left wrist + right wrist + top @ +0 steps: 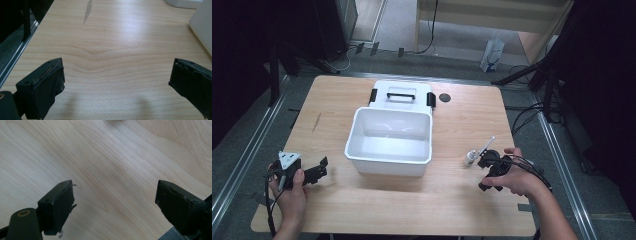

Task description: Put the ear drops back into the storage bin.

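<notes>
Table (362,210): light wood, rounded corners. White bin (389,161): open-topped, at the table's centre. White lid (402,93) with black handle and latches: lies flat, touching the bin's far side. Small black disc (444,97): just right of the lid. Small white bottle (470,158) and thin white stick (486,145): right of the bin, beside the right gripper (115,205). Left gripper (117,77): near the table's left edge, jaws spread wide over bare wood, holding nothing. Right gripper: jaws likewise spread, empty, above bare wood.
</notes>
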`<state>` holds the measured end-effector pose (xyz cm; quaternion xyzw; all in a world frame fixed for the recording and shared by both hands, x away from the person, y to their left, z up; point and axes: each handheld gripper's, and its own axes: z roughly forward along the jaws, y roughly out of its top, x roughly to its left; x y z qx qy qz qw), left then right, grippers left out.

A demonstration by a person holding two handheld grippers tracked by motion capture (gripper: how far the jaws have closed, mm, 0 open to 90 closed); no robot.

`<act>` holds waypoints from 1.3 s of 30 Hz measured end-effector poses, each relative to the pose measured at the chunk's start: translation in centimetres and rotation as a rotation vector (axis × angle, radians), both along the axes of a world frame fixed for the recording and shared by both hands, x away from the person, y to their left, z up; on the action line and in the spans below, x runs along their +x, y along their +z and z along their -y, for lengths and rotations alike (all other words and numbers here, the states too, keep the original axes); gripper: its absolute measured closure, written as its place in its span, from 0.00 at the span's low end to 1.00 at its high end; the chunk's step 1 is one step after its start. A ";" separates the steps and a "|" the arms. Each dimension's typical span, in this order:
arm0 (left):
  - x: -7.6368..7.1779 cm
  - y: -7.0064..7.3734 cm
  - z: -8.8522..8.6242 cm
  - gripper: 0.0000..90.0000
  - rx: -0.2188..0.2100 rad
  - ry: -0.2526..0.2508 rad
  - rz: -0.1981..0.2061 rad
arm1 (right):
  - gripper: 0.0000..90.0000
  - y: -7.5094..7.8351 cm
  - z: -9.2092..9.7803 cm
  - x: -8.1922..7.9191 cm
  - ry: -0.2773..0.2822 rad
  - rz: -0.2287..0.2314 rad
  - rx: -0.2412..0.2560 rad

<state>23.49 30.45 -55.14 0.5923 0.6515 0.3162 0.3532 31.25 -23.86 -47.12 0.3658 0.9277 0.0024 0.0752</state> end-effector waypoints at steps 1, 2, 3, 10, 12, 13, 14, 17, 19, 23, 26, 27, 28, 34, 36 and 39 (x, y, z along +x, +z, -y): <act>0.0 0.0 0.0 0.00 0.000 0.001 0.000 | 0.17 0.3 -0.3 0.2 0.001 0.005 0.006; 0.0 0.0 0.0 0.01 -0.001 0.001 0.000 | 0.18 0.5 -0.6 0.4 -0.016 0.004 0.019; 0.0 0.0 0.0 0.00 -0.002 0.001 -0.001 | 0.20 0.7 -0.8 0.8 -0.001 0.011 0.021; 0.1 0.0 -0.1 0.01 -0.006 0.001 -0.005 | 0.39 1.7 -2.3 2.7 -0.014 0.049 0.004; 0.1 0.0 -0.1 0.01 -0.008 0.001 -0.006 | 0.47 2.0 -2.4 3.2 -0.037 0.047 0.024; 0.1 0.0 -0.1 0.01 -0.008 0.001 -0.006 | 0.48 2.1 -2.5 3.5 -0.035 0.049 0.037; 0.1 0.0 -0.1 0.01 -0.009 0.000 -0.007 | 0.51 2.2 -2.5 3.7 -0.031 0.050 0.041; 0.1 0.0 -0.1 0.00 -0.009 -0.001 -0.009 | 0.58 2.4 -2.9 4.1 -0.028 0.041 0.065; 0.2 0.0 -0.1 0.00 -0.008 0.000 -0.010 | 0.63 2.5 -3.1 4.3 -0.022 0.043 0.068; 0.2 0.0 -0.1 0.01 -0.007 0.001 -0.013 | 0.68 2.7 -3.4 4.9 -0.029 0.036 0.091; 0.2 0.0 -0.1 0.01 -0.007 0.000 -0.016 | 0.71 2.6 -3.8 5.2 -0.020 0.027 0.089; 0.2 0.0 -0.1 0.01 -0.007 -0.001 -0.016 | 0.72 2.5 -3.9 5.3 -0.021 0.023 0.085; 0.2 0.0 -0.1 0.01 -0.008 0.000 -0.017 | 0.74 2.4 -4.0 5.4 -0.026 0.025 0.080; 0.3 0.0 -0.1 0.01 -0.014 -0.006 -0.017 | 0.80 2.2 -4.2 5.8 -0.037 0.019 0.069; 0.3 -0.1 -0.1 0.01 -0.014 -0.007 -0.018 | 0.80 2.2 -4.3 5.9 -0.028 0.015 0.064; 0.3 -0.1 -0.1 0.01 -0.012 -0.007 -0.019 | 0.79 2.0 -4.5 5.9 -0.027 0.005 0.061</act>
